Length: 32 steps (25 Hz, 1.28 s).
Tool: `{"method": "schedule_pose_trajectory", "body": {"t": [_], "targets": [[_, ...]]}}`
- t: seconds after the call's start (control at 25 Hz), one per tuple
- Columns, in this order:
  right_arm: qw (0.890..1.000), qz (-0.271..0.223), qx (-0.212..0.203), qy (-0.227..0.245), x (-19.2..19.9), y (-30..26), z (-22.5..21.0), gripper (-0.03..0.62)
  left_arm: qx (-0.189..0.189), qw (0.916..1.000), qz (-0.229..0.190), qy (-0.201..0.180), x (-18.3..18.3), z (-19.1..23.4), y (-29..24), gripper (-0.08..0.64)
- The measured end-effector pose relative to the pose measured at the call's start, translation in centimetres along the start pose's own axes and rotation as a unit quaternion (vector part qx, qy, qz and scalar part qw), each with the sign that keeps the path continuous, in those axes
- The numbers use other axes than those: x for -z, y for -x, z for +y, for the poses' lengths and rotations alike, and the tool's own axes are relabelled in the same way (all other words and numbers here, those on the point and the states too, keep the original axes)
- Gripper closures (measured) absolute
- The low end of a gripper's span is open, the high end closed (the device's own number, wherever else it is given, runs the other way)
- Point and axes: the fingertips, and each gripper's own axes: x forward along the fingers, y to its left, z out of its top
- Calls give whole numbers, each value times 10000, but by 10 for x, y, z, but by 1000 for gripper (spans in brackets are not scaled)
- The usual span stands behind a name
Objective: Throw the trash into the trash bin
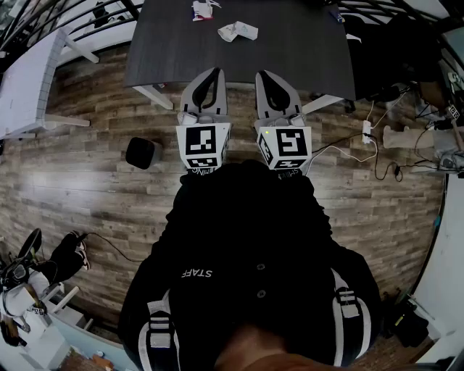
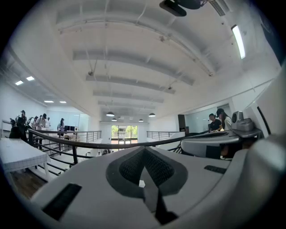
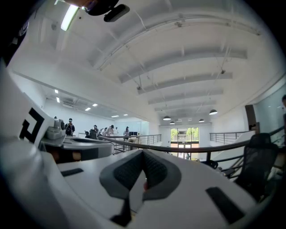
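the step in hand looks like the very start, the reach for the trash, with nothing lifted yet; the left gripper and the right gripper hang side by side at the near edge of the dark grey rectangular table; each has its jaws closed tip to tip with nothing between them, and both gripper views, tilted up toward the ceiling, show only the meeting pads

the crumpled white paper wad lies toward the far edge of the table, about midway along it; a smaller white scrap with red and blue print sits at the far edge, left of the wad; the small round black trash bin stands on the wood-plank floor, off the near left corner of the table and left of the left gripper

the next move, as i judge it, calls for opening one gripper, tipping it down and reaching across the table to the wad, then swinging back and left to the bin

the tabletop between grippers and wad is bare; on the floor, the white slanted table leg stands between table and bin, so the carry should pass outside it; loose cables lie off the right corner, away from that path
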Motion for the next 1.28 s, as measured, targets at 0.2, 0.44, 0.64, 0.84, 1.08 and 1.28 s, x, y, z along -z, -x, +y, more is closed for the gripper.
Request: {"method": "schedule_pose_trajectory", "body": {"t": [0.2, 0.44, 0.64, 0.84, 1.08, 1.28], "targets": [[10000, -23, -26, -40, 4, 0, 7, 578, 13, 9999, 46, -111, 4, 3, 4, 558], [10000, 57, 35, -29, 12, -2, 17, 578, 98, 9998, 100, -142, 14, 8, 7, 558], [9997, 212, 101, -28, 25, -4, 34, 578, 216, 9995, 189, -115, 27, 15, 17, 557], [9990, 383, 207, -56, 44, 4, 47, 578, 253, 9991, 350, -9, 49, 22, 34, 558], [9980, 538, 308, -79, 57, -10, 60, 578, 244, 9983, 508, 130, 68, 48, 33, 558], [9977, 616, 273, -110, 70, -36, 47, 578, 184, 9978, 592, 217, 80, 59, 6, 558]]}}
